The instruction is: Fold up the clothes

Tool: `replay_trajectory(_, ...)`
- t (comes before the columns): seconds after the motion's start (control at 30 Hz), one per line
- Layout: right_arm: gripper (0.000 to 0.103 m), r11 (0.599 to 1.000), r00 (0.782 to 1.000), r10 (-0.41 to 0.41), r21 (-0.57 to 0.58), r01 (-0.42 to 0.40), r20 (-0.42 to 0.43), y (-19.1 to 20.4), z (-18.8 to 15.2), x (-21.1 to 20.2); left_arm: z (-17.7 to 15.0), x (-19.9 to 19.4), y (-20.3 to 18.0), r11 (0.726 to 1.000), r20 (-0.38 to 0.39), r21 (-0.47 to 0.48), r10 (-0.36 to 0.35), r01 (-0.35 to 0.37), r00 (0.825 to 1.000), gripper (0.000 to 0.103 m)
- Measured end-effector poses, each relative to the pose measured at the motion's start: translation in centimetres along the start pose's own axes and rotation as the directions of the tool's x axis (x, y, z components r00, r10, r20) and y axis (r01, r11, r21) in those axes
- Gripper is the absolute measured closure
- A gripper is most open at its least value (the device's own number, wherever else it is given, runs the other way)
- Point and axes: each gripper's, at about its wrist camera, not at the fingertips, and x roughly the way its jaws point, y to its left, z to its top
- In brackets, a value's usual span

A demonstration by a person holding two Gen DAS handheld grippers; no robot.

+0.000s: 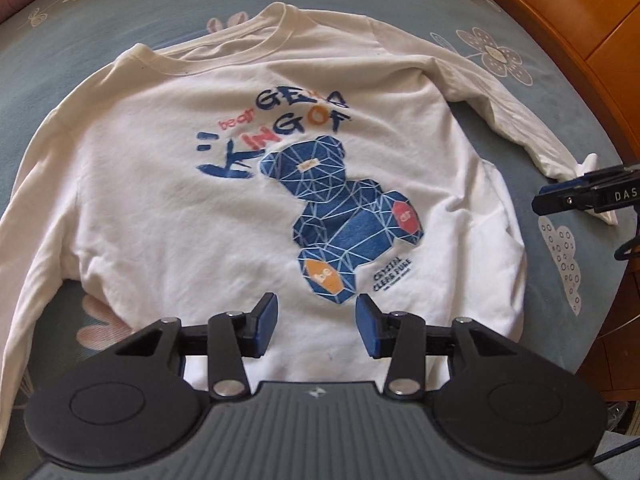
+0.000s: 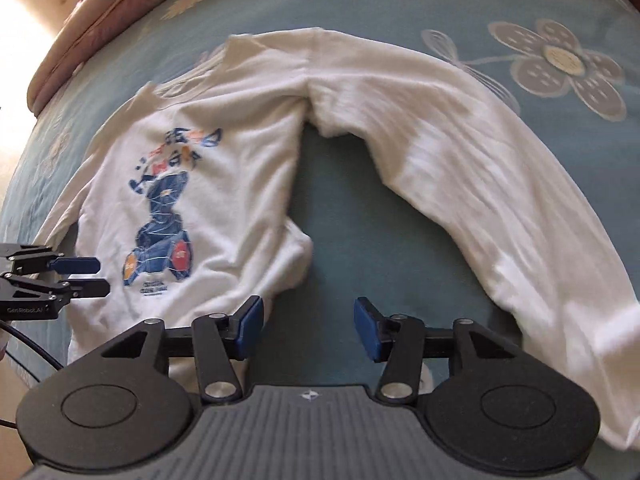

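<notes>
Flat, shirt (image 1: 256, 184) lies collar (image 1: 224, 46) away from grippers.

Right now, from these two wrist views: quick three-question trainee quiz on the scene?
1. True or false: the shirt lies print-side up on the bedspread.
2. What do the left tongs hold?
A. a sleeve
B. the collar
C. nothing
3. Fill in: in the right wrist view, the right tongs hover over bare bedspread between the shirt's body and its ____.

Key: 1 true; 2 C; 3 sleeve.
</notes>
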Motion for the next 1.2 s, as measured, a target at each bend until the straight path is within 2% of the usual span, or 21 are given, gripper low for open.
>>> replay_trajectory(0.1,0.039,0.986,0.998,-0.049,0.161,0.042,0.043,-3.9,-2.1,-1.3,0.3,0.6,-1.4,0.999,-0.012,0.032,-0.028,0.028,1.0,0.06)
replay_trajectory(0.17,0.036,0.955,0.991,-0.078,0.293,0.043,0.108,-7.1,-3.4,-2.5,0.6,1.1,-2.4,0.997,-0.025,0.057,-0.045,0.046,0.999,0.06)
replay_trajectory(0.23,0.033,0.906,0.981,-0.094,0.423,0.013,0.171,-10.3,-5.0,-3.4,1.4,1.6,-3.0,0.995,-0.034,0.075,-0.057,0.06,0.998,0.06)
replay_trajectory(0.3,0.033,0.838,0.964,-0.073,0.539,-0.079,0.255,-12.9,-7.0,-3.9,2.3,2.0,-3.7,0.992,-0.038,0.097,-0.074,0.077,0.997,0.06)
replay_trajectory(0.37,0.033,0.754,0.928,-0.041,0.621,-0.214,0.369,-15.0,-9.4,-4.2,3.2,2.4,-4.4,0.989,-0.034,0.119,-0.084,0.087,0.996,0.06)
replay_trajectory(0.43,0.033,0.663,0.882,-0.042,0.674,-0.327,0.469,-16.7,-11.7,-4.3,4.2,2.7,-5.2,0.986,-0.024,0.139,-0.089,0.091,0.996,0.06)
replay_trajectory(0.53,0.033,0.55,0.808,-0.101,0.71,-0.441,0.58,-19.1,-14.5,-4.7,5.6,3.2,-6.4,0.98,-0.024,0.156,-0.124,0.126,0.992,0.058)
replay_trajectory(0.57,0.033,0.522,0.785,-0.12,0.711,-0.472,0.608,-19.8,-15.1,-4.8,5.8,3.4,-6.8,0.978,-0.023,0.161,-0.129,0.131,0.991,0.052)
replay_trajectory(0.63,0.033,0.462,0.724,-0.16,0.699,-0.547,0.671,-21.5,-16.6,-4.7,6.3,3.8,-7.7,0.975,-0.022,0.172,-0.138,0.14,0.99,0.047)
replay_trajectory(0.7,0.033,0.436,0.674,-0.181,0.673,-0.598,0.716,-23.0,-17.3,-4.5,6.8,4.2,-8.5,0.972,-0.019,0.185,-0.14,0.142,0.99,0.046)
replay_trajectory(0.73,0.033,0.423,0.649,-0.192,0.658,-0.622,0.736,-23.7,-17.6,-4.4,6.9,4.3,-8.8,0.972,-0.017,0.186,-0.141,0.142,0.99,0.046)
replay_trajectory(0.77,0.033,0.427,0.621,-0.203,0.639,-0.64,0.757,-24.1,-17.6,-4.0,7.1,4.6,-8.9,0.973,-0.021,0.174,-0.148,0.149,0.989,0.046)
replay_trajectory(0.87,0.033,0.437,0.571,-0.228,0.607,-0.664,0.789,-25.1,-17.5,-3.8,7.5,5.3,-9.3,0.976,-0.033,0.133,-0.169,0.172,0.985,0.045)
replay_trajectory(1.0,0.033,0.481,0.527,-0.249,0.576,-0.66,0.812,-25.8,-17.1,-3.9,7.5,6.6,-10.0,0.977,-0.07,0.119,-0.167,0.174,0.984,0.045)
replay_trajectory(1.07,0.033,0.515,0.552,-0.226,0.579,-0.632,0.803,-26.0,-16.3,-4.1,7.4,7.0,-10.2,0.977,-0.08,0.126,-0.162,0.171,0.984,0.044)
replay_trajectory(1.13,0.031,0.532,0.59,-0.191,0.587,-0.61,0.785,-26.3,-15.2,-4.4,7.3,7.4,-10.3,0.975,-0.083,0.139,-0.163,0.173,0.983,0.041)
replay_trajectory(1.2,0.03,0.546,0.603,-0.161,0.579,-0.605,0.781,-26.6,-14.5,-4.5,7.1,7.5,-10.1,0.97,-0.079,0.14,-0.187,0.197,0.979,0.035)
